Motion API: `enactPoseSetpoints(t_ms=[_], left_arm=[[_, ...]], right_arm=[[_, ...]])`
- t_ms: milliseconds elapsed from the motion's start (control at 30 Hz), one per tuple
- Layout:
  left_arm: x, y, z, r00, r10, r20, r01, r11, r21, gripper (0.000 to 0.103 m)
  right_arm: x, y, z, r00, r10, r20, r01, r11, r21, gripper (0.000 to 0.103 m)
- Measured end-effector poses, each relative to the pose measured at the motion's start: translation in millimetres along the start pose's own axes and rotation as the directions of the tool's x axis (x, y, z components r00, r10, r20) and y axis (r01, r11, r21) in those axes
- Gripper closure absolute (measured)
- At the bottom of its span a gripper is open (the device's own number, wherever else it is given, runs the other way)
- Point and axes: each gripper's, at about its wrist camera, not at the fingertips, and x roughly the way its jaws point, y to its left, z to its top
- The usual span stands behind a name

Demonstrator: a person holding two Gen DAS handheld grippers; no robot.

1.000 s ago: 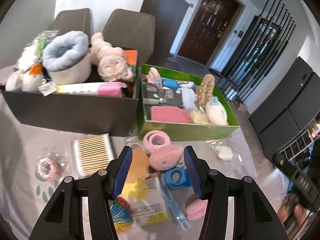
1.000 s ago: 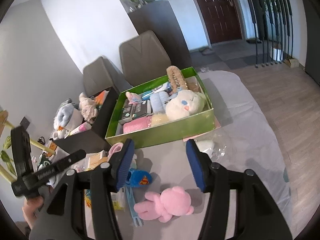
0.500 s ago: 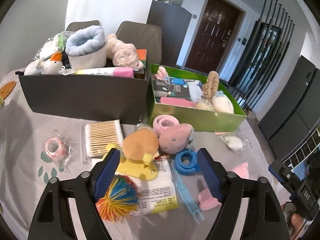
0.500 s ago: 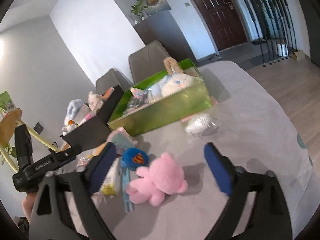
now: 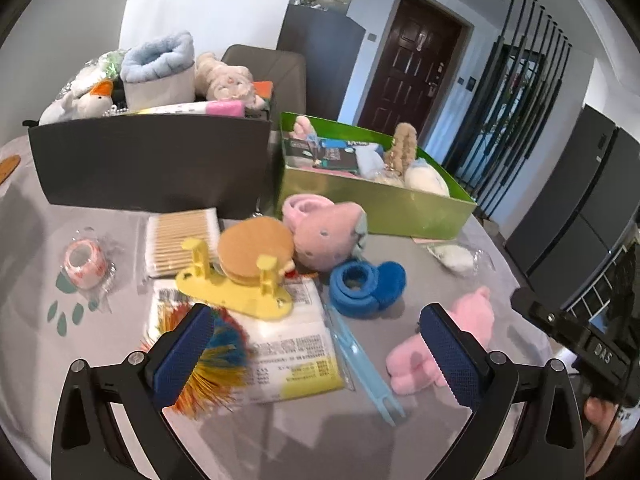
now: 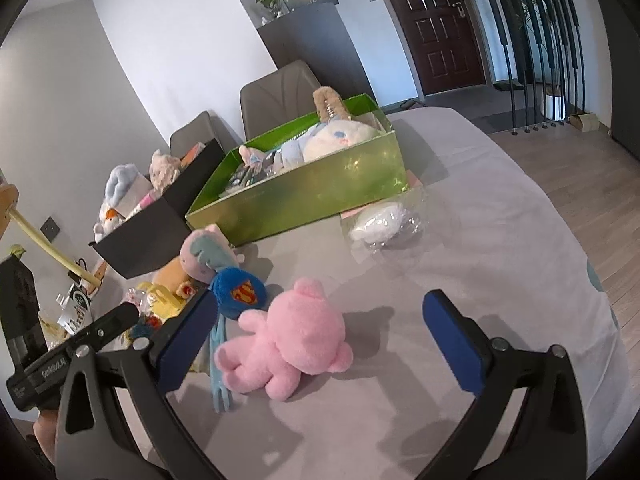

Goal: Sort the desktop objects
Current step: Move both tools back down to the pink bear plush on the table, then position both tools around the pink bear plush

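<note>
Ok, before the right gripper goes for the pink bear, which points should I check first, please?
1. Right gripper empty, jaws opening wide: ok.
2. Pink bear lies free on the table, nothing on top: ok.
3. Bear centred between the fingers: not ok, it sits toward the left finger.
4. Blue plush touching the bear: cannot tell, very close.
5. Left gripper empty and apart from the bear: ok.
6. Room in the green box: cannot tell.

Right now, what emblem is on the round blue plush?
The round blue plush bears a red and yellow Superman S shield, clearest in the right wrist view.
</note>
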Motion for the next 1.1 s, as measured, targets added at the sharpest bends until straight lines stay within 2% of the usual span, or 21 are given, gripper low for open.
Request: enactPoseSetpoints(t_ms=[200, 367, 567, 667, 800, 1100], left_arm=[[4.7, -13.4, -19.5, 1.000, 0.029, -0.001, -0.029, 0.999, 0.039, 0.001], [11.4, -21.0, -27.3, 0.998, 0.057, -0.018, -0.056, 0.995, 0.088, 0.001], [16.5, -28.0, -34.6, 0.998, 0.060, -0.030, -0.056, 0.989, 0.137, 0.001], [18.7, -29.1, -38.7, 0.997, 0.065, -0.040, -0.058, 0.987, 0.151, 0.001], [20.6, -30.9, -44.2, 0.997, 0.056, -0.051, -0.047, 0.985, 0.167, 0.001], [21.4, -32.9, -52.3, 0.997, 0.032, -0.076, -0.018, 0.983, 0.182, 0.000]], right_arm=[[4.5, 1.5, -7.9, 0.999, -0.039, 0.003, 0.039, 0.999, -0.020, 0.000], [6.8, 12.4, -18.0, 0.992, -0.121, 0.020, 0.122, 0.985, -0.118, 0.000], [25.5, 19.6, -28.7, 0.988, -0.146, -0.048, 0.135, 0.973, -0.188, 0.000], [31.4, 16.7, -32.8, 0.984, -0.160, -0.072, 0.144, 0.972, -0.186, 0.000], [28.5, 11.4, -33.5, 0.989, -0.131, -0.068, 0.120, 0.981, -0.150, 0.000], [35.9, -1.1, -34.9, 0.988, -0.096, -0.120, 0.090, 0.995, -0.053, 0.000]])
